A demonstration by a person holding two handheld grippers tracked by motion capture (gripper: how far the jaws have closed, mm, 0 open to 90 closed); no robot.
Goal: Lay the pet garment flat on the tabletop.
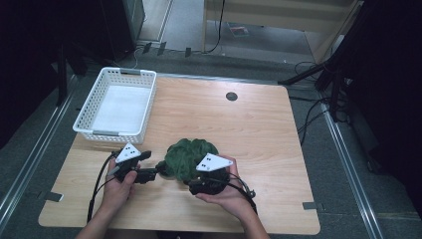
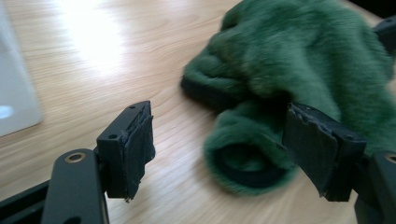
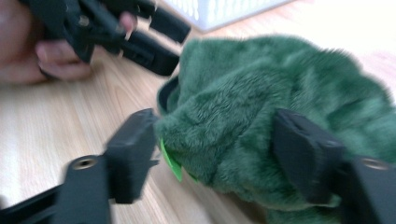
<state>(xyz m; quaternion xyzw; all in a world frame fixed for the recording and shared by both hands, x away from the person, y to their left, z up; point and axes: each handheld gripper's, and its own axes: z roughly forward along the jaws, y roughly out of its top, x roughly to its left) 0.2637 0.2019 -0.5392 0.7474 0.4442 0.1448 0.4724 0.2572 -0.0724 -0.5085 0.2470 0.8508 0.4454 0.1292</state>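
The green plush garment [image 1: 191,157] is bunched on the table [image 1: 259,124], near the white basket [image 1: 117,104]. The left gripper [image 2: 219,149] is held at the garment's left edge, jaws apart, one touching a cuff. The right gripper [image 3: 215,154] is set around a fold (a green tag peeks out); whether its jaws press cannot be told.

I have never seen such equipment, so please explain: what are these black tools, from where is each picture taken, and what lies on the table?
A person holds a hand-held two-jaw gripper in each hand: the left gripper and the right gripper. The high view looks down on the wooden table. The other two pictures come from cameras riding on each gripper, looking along its black jaws. On the table lie a fuzzy green garment and a white basket. The left jaws stand open beside a cuff. The right jaws straddle a fold of the garment; whether they grip it is unclear.
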